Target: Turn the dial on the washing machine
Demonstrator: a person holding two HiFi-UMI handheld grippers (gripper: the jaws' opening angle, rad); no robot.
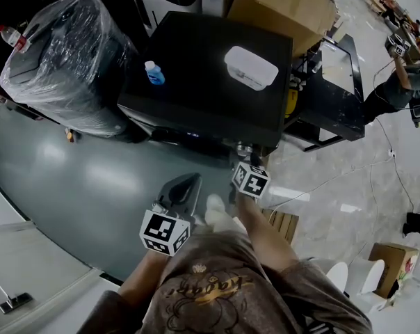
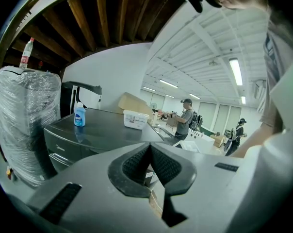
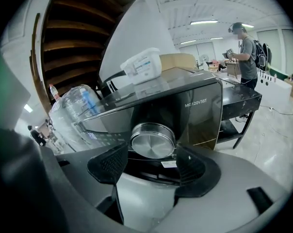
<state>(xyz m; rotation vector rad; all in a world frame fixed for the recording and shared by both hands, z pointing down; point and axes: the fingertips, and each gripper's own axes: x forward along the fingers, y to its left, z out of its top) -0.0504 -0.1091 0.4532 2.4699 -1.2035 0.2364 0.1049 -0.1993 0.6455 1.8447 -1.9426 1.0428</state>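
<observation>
The black washing machine (image 1: 203, 82) stands in front of me in the head view. Its round silver dial (image 3: 153, 141) sits on the front panel and fills the middle of the right gripper view. My right gripper (image 3: 150, 161) is open, its two dark pads (image 3: 110, 164) flanking the dial just short of its rim; I cannot tell whether they touch it. In the head view the right gripper (image 1: 246, 160) reaches the machine's front right edge. My left gripper (image 2: 150, 149) is shut on nothing and hangs back from the machine, lower left (image 1: 184, 185).
A blue bottle (image 1: 153, 72) and a white lidded box (image 1: 250, 67) stand on the machine's top. A plastic-wrapped bundle (image 1: 64, 61) is at the left and cardboard boxes (image 1: 286, 5) lie behind. A black bench (image 1: 338, 103) stands at the right, with a person (image 1: 398, 89) beyond it.
</observation>
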